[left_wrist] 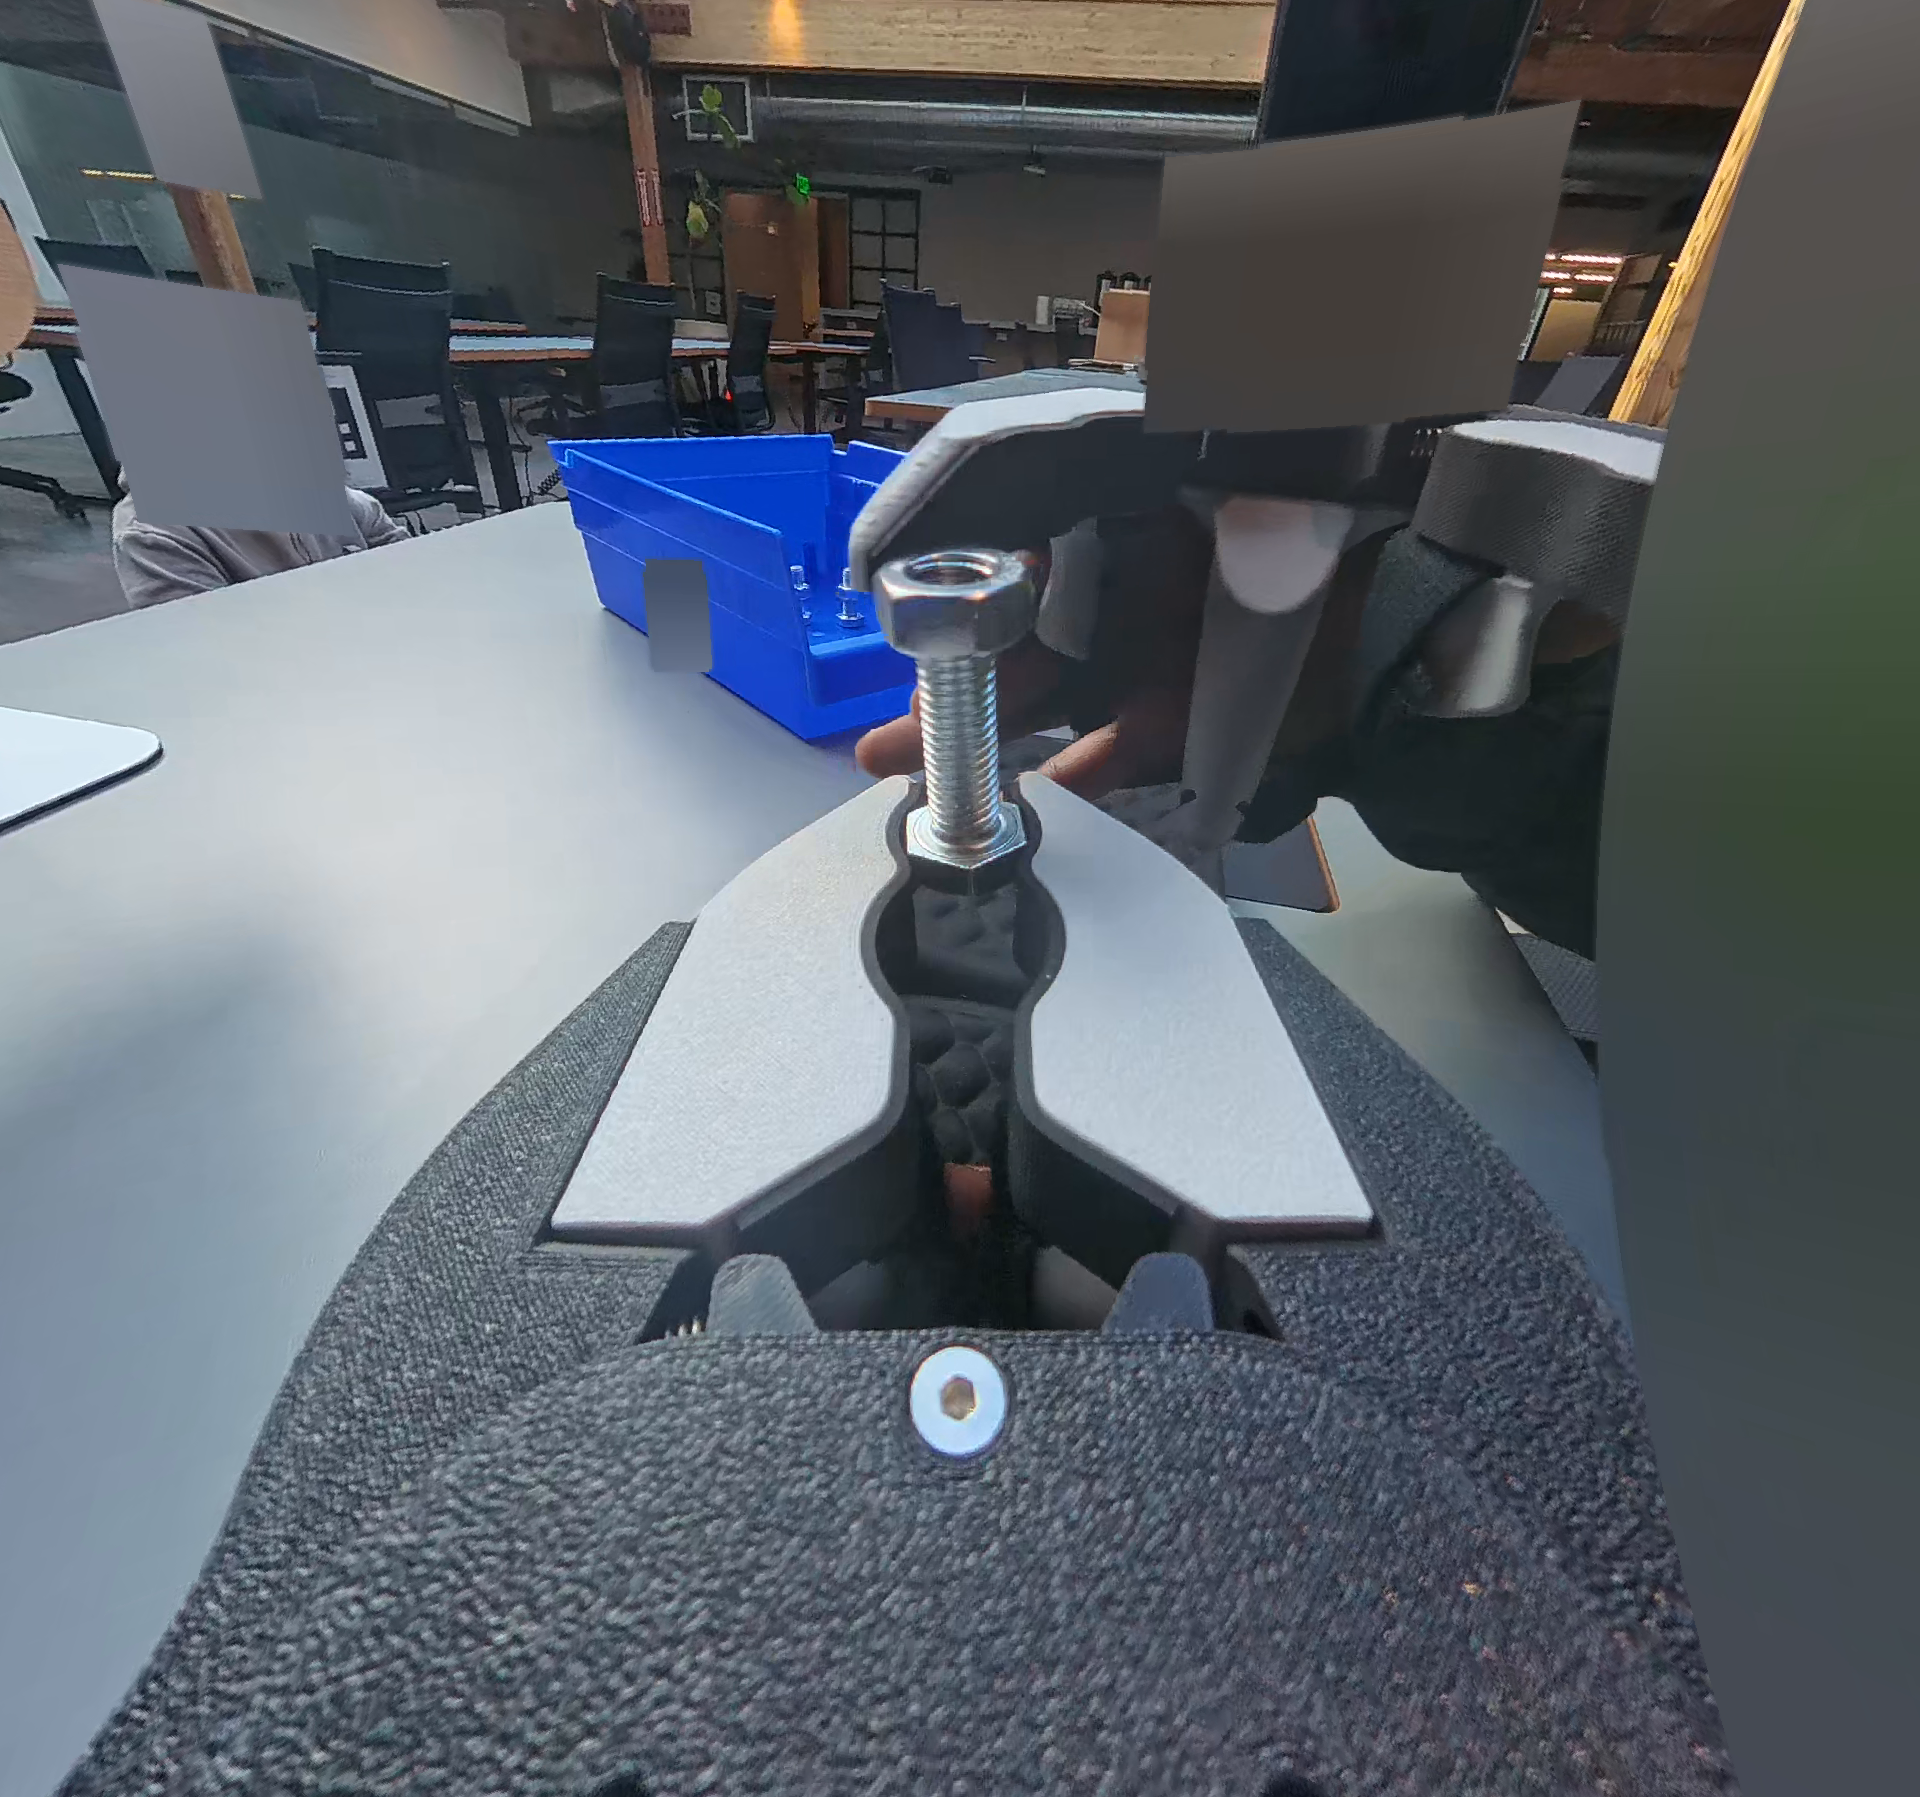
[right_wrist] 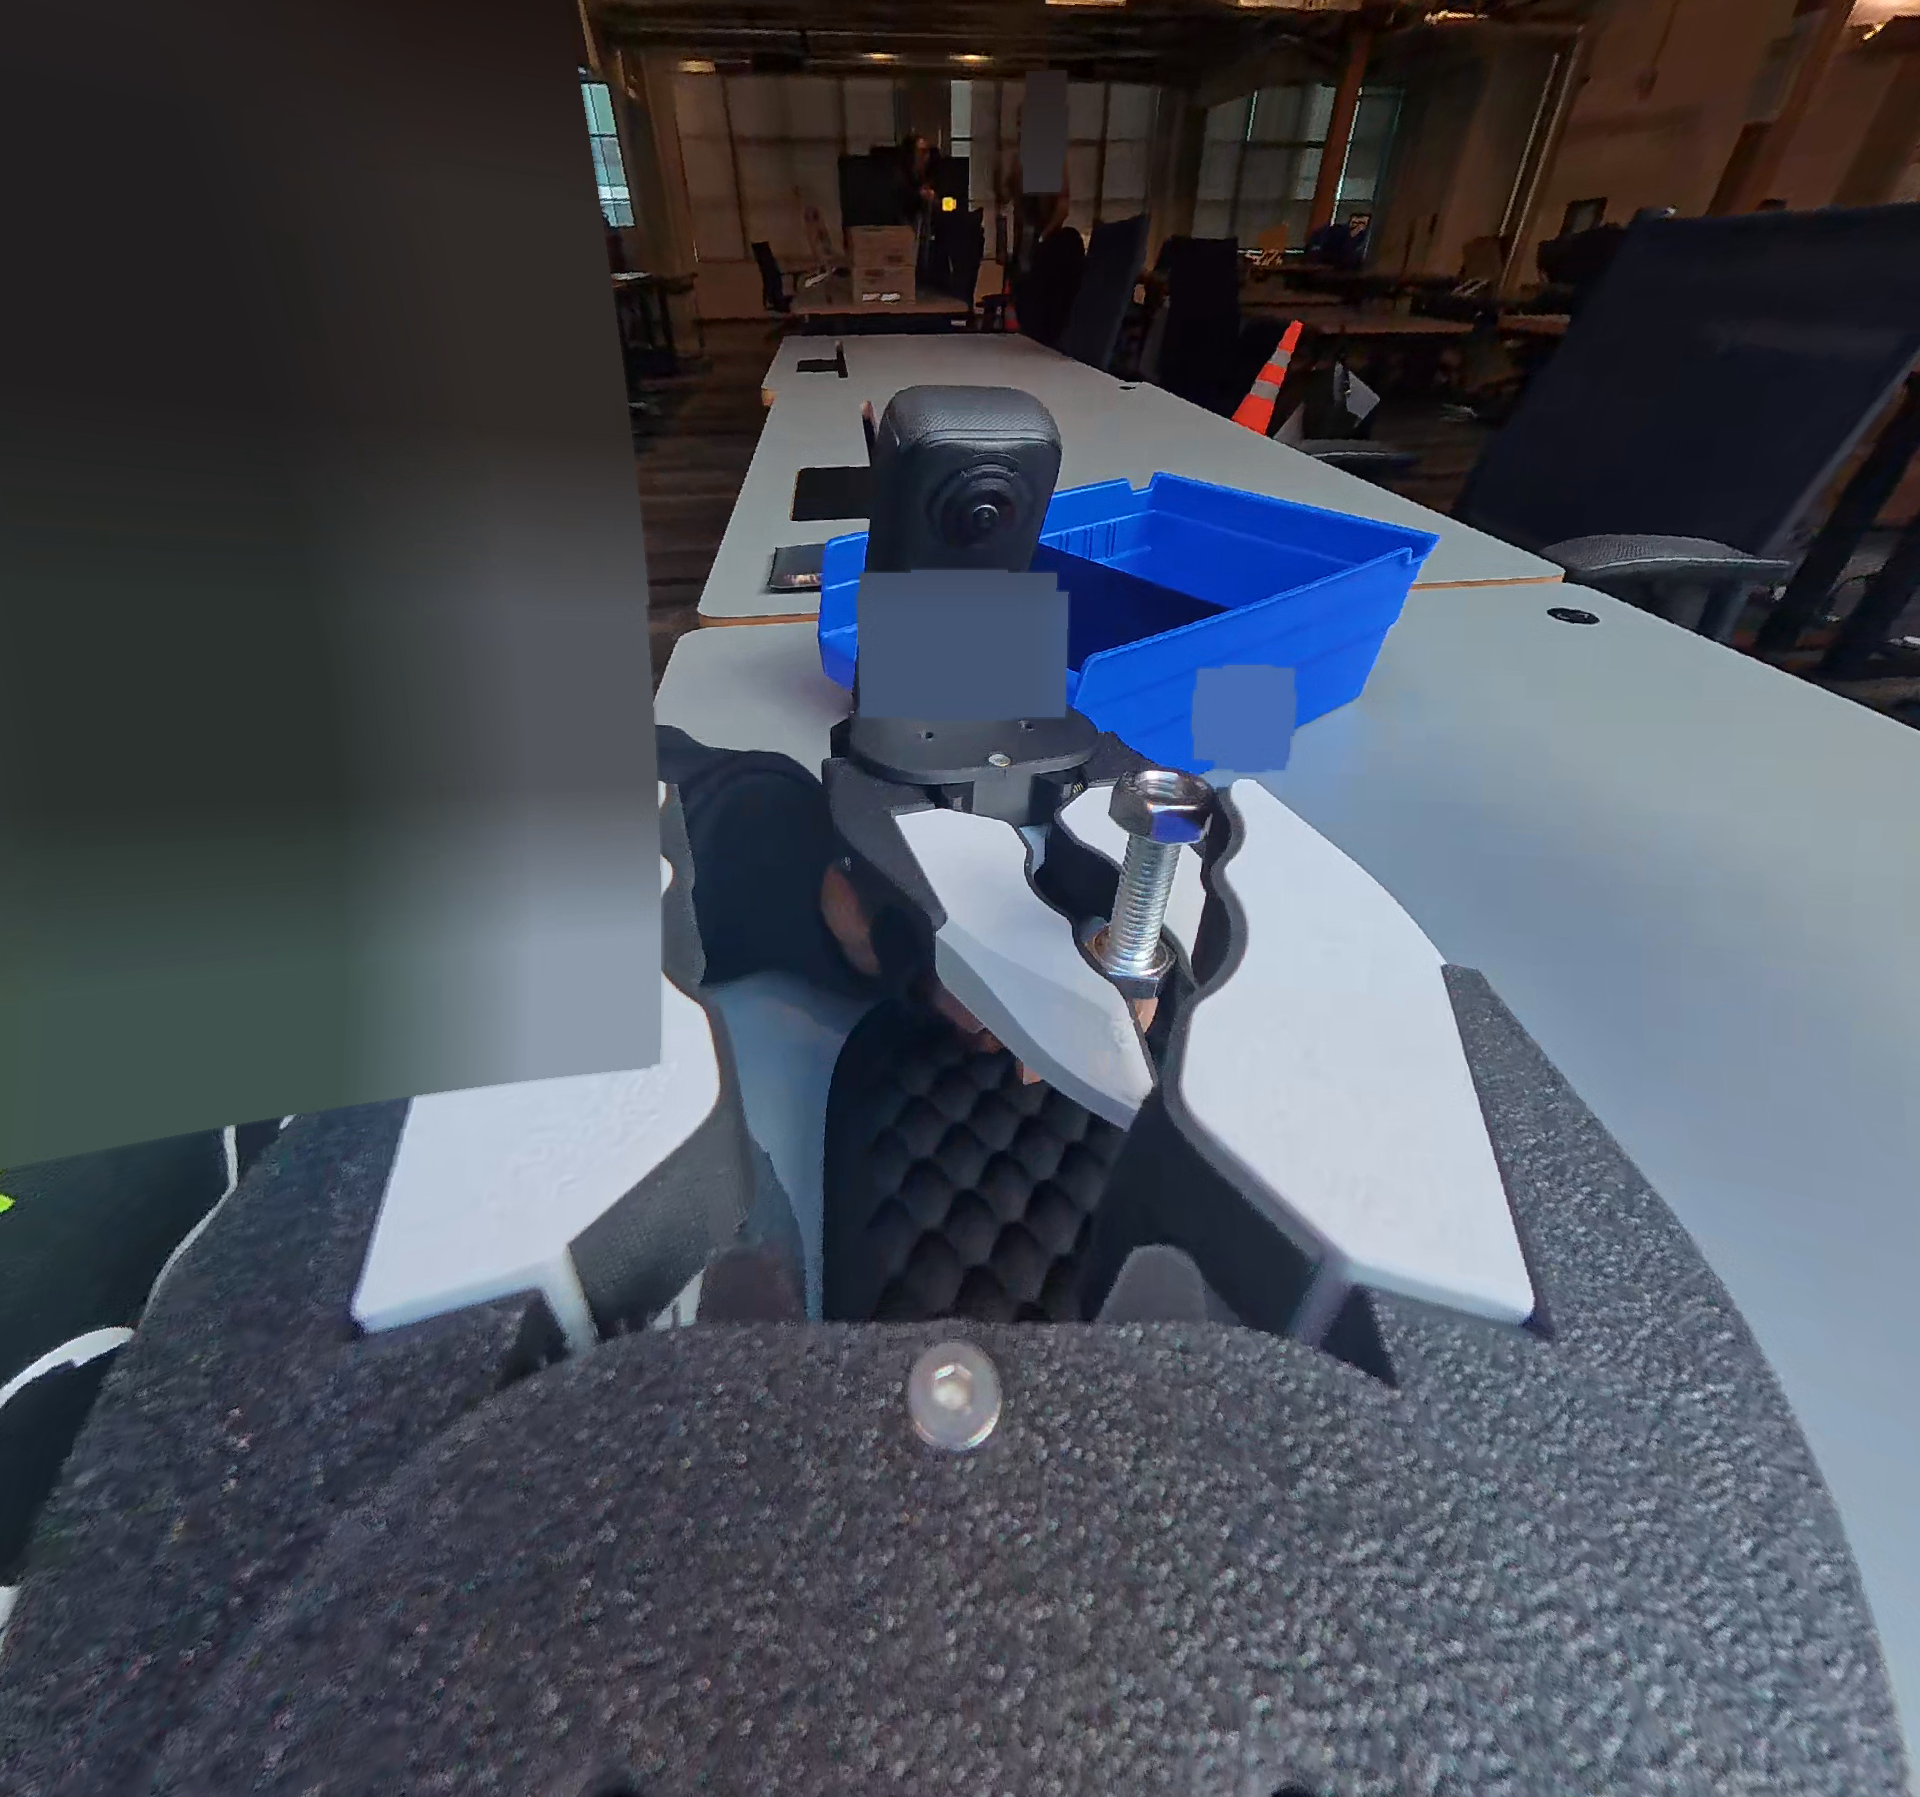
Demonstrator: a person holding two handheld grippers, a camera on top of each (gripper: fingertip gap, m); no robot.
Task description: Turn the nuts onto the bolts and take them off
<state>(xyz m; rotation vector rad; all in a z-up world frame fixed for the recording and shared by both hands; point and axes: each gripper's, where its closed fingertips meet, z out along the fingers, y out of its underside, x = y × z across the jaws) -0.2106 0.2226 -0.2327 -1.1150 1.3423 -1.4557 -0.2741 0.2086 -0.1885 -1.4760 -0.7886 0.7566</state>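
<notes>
Your left gripper, a black textured body with two pale grey fingers, is closest in the left wrist view. Its fingers are drawn in narrow and clamp the hexagonal head of a silver threaded steel bolt at their tips. The bolt stands upright, threads up, above a pale grey table.

At the top of the bolt sits a silver hexagonal steel nut, only just on the last threads, its hole facing up.

Your right gripper is just behind the bolt, coming in from the right of it. One grey finger arches over the nut and its tip lies close beside the nut's left side. In the right wrist view your right gripper is parted fairly wide, and the bolt and nut stand between its two fingers, near the right one. You cannot tell from either view whether a finger touches the nut; it is not clamped.

Bare fingertips and a black glove show behind the bolt, on the handle of the right gripper.

Farther back from the bolt, a bright blue plastic bin rests on the table. A few more small silver bolts stand inside it.

Well beyond the bolt, dark office chairs and desks fill a large room with timber beams.
</notes>
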